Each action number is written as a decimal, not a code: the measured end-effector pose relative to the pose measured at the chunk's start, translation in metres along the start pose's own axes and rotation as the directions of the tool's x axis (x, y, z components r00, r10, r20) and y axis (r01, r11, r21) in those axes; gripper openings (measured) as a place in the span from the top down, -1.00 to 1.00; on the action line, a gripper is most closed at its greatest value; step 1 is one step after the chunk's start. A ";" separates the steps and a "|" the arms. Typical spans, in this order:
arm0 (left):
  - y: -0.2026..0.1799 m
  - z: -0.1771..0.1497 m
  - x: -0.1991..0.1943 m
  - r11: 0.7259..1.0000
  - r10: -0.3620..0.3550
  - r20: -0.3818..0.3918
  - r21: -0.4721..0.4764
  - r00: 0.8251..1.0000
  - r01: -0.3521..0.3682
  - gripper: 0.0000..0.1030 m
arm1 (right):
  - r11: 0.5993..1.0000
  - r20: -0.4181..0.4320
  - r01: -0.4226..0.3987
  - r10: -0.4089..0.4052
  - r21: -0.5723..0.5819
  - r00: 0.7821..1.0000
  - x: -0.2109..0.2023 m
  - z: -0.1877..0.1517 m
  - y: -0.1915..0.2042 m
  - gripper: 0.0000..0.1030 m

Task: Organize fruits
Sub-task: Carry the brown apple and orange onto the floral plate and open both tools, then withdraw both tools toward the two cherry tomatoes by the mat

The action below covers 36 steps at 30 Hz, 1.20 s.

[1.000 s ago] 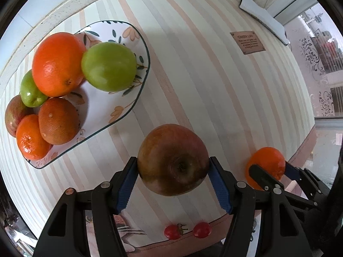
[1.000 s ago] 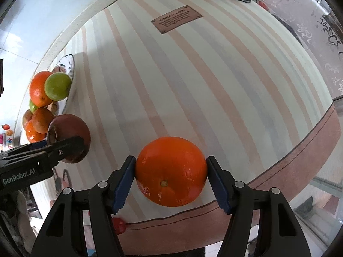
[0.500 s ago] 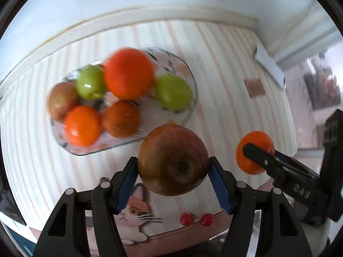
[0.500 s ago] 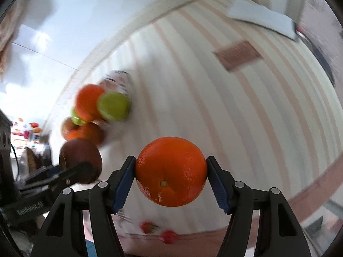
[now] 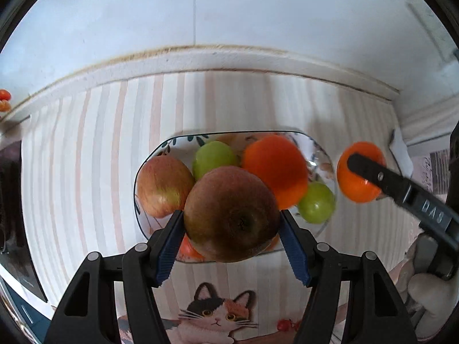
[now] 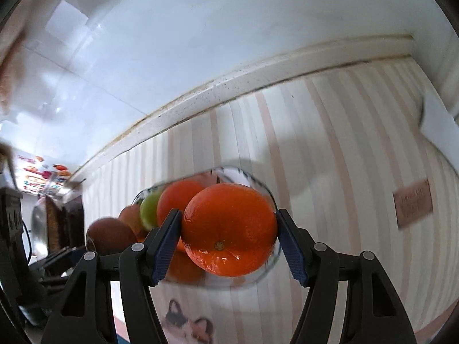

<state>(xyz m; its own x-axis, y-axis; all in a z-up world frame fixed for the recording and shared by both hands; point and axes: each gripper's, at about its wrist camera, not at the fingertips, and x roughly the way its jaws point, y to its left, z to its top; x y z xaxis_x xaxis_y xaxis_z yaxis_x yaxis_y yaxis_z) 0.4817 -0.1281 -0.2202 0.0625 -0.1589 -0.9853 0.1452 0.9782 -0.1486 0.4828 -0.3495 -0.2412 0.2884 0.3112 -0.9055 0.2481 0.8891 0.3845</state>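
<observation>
Left tongs (image 5: 231, 239) grip a brown apple (image 5: 231, 213), right tongs (image 6: 228, 242) an orange (image 6: 229, 228); dropped onto the crowded plate (image 5: 160, 150), either could roll off.

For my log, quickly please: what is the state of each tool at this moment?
Left tool: closed on the dark red apple, in front of the fruit plate.
Right tool: closed on the orange.
</observation>
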 end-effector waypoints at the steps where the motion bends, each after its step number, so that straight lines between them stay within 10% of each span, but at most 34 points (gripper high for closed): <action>1: 0.002 0.003 0.007 1.000 -0.001 -0.014 -0.006 1.000 0.000 -0.23 | 1.000 -0.014 0.002 -0.002 0.005 1.000 0.007 0.005 0.001 -0.33; 12: 0.006 0.010 0.025 0.999 -0.008 -0.066 -0.031 0.998 0.006 -0.25 | 0.996 -0.167 0.013 0.002 0.090 0.986 0.061 0.013 -0.017 -0.57; 14: 0.007 0.010 0.027 0.999 -0.019 -0.070 -0.046 0.997 0.016 -0.69 | 0.994 -0.174 0.007 0.012 0.108 0.985 0.062 0.014 -0.022 -0.64; 19: 0.008 0.011 0.033 0.997 -0.040 -0.067 -0.063 0.997 0.035 -0.75 | 0.995 -0.172 0.014 0.004 0.102 0.985 0.059 0.015 -0.021 -0.65; 36: 0.020 -0.023 -0.014 0.997 0.059 0.075 -0.059 0.995 -0.055 -0.75 | 0.974 0.012 0.176 -0.177 -0.142 0.984 -0.017 -0.033 0.021 -0.87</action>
<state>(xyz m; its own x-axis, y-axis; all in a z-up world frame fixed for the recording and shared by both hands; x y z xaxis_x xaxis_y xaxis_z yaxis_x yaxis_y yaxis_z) 0.4606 -0.1030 -0.2115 0.1450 -0.1102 -0.9833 0.0828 0.9916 -0.0990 0.4523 -0.3248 -0.2231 0.2514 0.1451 -0.9569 0.1611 0.9686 0.1892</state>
